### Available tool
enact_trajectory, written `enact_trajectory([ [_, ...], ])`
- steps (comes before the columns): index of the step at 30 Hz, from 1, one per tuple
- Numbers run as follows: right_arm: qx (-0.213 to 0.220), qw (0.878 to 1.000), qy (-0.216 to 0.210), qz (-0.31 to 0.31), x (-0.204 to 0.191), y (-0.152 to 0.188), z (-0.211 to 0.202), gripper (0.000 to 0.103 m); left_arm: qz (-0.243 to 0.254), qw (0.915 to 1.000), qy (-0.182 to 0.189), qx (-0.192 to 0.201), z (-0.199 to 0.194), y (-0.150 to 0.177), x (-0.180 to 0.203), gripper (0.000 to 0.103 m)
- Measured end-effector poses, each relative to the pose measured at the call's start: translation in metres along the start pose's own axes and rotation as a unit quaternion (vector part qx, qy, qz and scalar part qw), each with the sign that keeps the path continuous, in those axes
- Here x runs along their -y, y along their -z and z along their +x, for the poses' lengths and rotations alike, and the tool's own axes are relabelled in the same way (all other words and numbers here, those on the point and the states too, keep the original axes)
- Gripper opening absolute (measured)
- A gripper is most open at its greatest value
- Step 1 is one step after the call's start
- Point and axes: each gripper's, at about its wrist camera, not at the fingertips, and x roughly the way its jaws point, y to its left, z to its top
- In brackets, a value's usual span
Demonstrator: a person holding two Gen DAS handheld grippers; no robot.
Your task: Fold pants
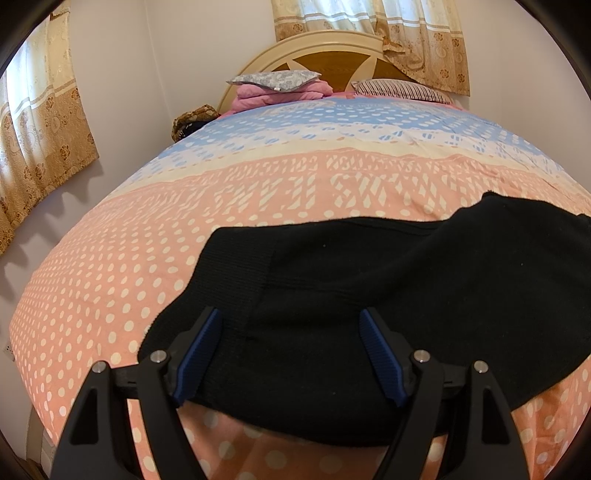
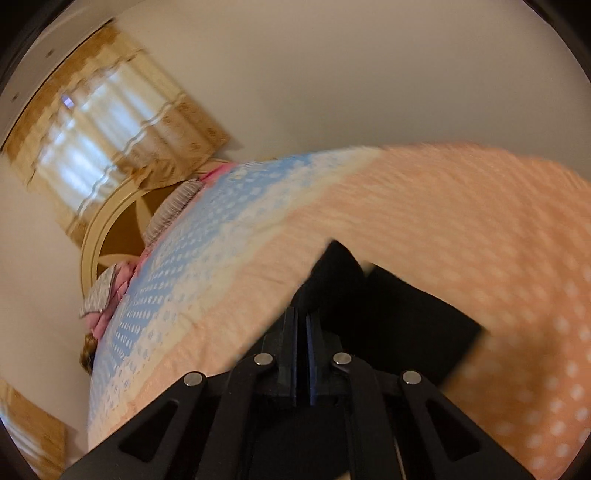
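Currently, black pants (image 1: 369, 295) are spread on the bed (image 1: 184, 229), directly ahead of the left hand-held gripper (image 1: 290, 354), whose jaws are held wide over the fabric. Right hand-held gripper (image 2: 302, 347): jaws closed; any pinched cloth cannot be told.

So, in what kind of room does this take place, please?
Most likely a home bedroom. A bed with a dotted pink and blue cover fills the view, pillows lie against a rounded headboard, and patterned curtains hang behind it. The black pants lie on the bed.
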Motion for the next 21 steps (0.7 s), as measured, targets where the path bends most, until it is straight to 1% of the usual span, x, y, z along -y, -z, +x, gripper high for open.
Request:
enact_trajectory([
  [4, -0.020, 0.996, 0.021, 0.082, 0.061, 0.019, 0.003, 0.004, 0.000, 1.0000, 0.000, 0.000, 0.000, -0.001, 0.000, 0.080],
  [5, -0.022, 0.995, 0.021, 0.091, 0.069, 0.021, 0.004, 0.004, 0.001, 1.0000, -0.001, 0.000, 0.000, -0.001, 0.000, 0.080],
  [6, -0.023, 0.995, 0.011, 0.098, 0.076, 0.023, 0.004, 0.003, 0.001, 1.0000, -0.001, 0.000, 0.000, -0.001, -0.001, 0.080],
  [8, -0.015, 0.995, 0.007, 0.101, 0.077, 0.022, -0.001, 0.004, 0.000, 1.0000, -0.001, 0.000, 0.000, -0.001, -0.002, 0.080],
  [12, -0.001, 0.992, -0.021, 0.121, 0.079, 0.015, -0.011, 0.004, 0.002, 1.0000, -0.005, 0.001, -0.001, -0.001, -0.002, 0.080],
  [15, 0.006, 0.995, -0.047, 0.093, 0.065, 0.011, -0.017, 0.005, 0.004, 1.0000, -0.007, 0.001, -0.001, -0.001, -0.001, 0.080],
  [17, -0.001, 0.996, -0.048, 0.081, 0.057, 0.011, -0.013, 0.005, 0.004, 1.0000, -0.009, 0.000, 0.000, -0.002, 0.001, 0.080],
  [19, -0.015, 0.996, -0.029, 0.084, 0.054, 0.013, 0.000, 0.005, 0.004, 0.9999, -0.010, 0.001, -0.001, -0.001, 0.001, 0.080],
  [21, -0.026, 0.996, -0.023, 0.086, 0.054, 0.015, 0.015, 0.005, 0.004, 1.0000, -0.009, 0.001, 0.000, -0.001, 0.001, 0.080],
])
